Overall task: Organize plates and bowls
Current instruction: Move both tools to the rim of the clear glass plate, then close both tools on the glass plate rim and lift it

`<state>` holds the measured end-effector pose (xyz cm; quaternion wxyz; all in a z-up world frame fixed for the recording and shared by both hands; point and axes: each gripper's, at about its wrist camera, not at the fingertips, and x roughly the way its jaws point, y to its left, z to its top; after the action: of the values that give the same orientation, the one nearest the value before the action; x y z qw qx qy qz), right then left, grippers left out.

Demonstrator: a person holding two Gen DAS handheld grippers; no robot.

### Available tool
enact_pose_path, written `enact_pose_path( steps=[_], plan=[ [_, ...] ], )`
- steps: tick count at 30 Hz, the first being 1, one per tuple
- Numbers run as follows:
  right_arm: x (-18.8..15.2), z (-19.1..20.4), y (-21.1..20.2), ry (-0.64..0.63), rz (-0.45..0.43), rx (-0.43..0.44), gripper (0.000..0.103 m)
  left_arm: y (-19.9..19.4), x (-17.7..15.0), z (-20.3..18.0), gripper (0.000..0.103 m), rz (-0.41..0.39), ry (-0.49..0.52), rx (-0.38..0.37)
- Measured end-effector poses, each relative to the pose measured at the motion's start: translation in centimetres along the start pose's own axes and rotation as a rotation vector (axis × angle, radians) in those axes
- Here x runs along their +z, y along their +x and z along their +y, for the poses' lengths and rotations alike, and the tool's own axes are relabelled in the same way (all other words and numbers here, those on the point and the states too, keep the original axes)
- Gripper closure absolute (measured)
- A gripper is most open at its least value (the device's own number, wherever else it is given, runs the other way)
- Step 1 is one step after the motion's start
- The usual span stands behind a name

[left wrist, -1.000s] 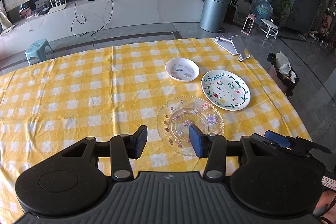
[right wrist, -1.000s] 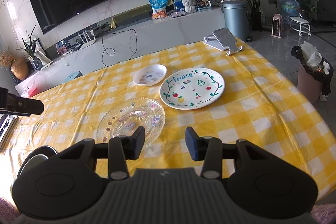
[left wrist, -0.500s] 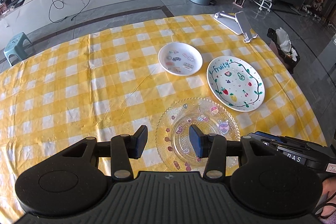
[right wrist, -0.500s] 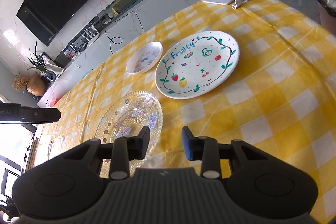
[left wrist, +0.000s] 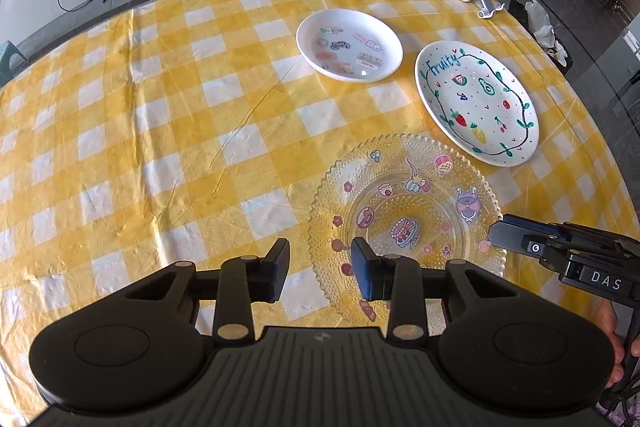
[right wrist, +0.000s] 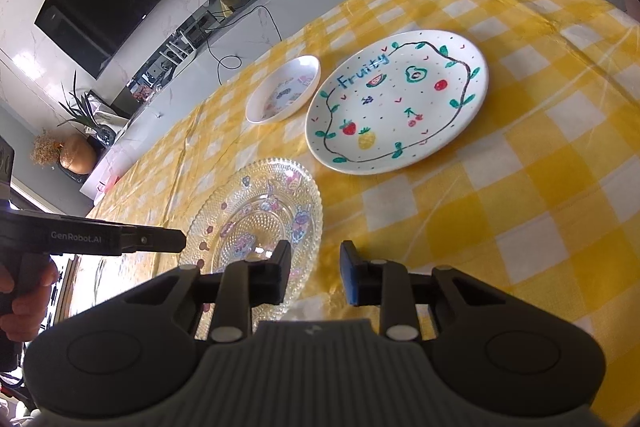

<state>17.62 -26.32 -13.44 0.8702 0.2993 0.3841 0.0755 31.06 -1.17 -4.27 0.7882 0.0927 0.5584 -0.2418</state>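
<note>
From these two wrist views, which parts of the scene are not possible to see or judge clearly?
- Glass plate: in the left wrist view its near rim is hidden by the left tongs; in the right wrist view the right tongs hide it.
- Whether either closing tongs touch that rim: cannot tell.
- Small white bowl: its sticker print is too small to read.
- Person's hands: cut off by the picture edges.

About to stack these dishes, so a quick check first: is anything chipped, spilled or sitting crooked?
Nothing stands out. The glass plate, the Fruity plate and the small white bowl all lie flat, apart and unbroken, with no spill. The tablecloth shows only light creases.
</note>
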Motion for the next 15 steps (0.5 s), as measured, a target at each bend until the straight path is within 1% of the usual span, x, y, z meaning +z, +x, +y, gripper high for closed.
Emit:
enact_pose_path(
  steps=[2,4,6,9,11,12,15],
  plan=[
    [0.0,0.0,0.2,0.0,0.005,0.001,0.084,0.5,0.0,0.4,0.065,0.002,-0.028,-0.02],
    [-0.1,0.2,0.4,-0.008,0.0,0.0,0.085,0.8,-0.1,0.9,0.069,0.004,-0.053,-0.039],
    [-0.2,0.4,0.5,-0.024,-0.001,-0.008,0.091,1.0,-0.1,1.1,0.072,0.006,-0.063,-0.047],
    [-0.2,0.6,0.6,-0.036,-0.008,-0.014,0.095,1.2,-0.2,1.4,0.079,0.007,-0.071,-0.063],
    [-0.3,0.6,0.6,-0.039,-0.013,-0.016,0.095,1.2,-0.3,1.6,0.086,0.003,-0.081,-0.082],
    [-0.3,0.7,0.6,-0.044,-0.014,-0.017,0.095,1.2,-0.3,1.7,0.088,0.0,-0.085,-0.088],
    [-0.3,0.7,0.6,-0.054,-0.017,-0.018,0.095,1.1,-0.3,1.7,0.089,-0.001,-0.091,-0.087]
  ],
)
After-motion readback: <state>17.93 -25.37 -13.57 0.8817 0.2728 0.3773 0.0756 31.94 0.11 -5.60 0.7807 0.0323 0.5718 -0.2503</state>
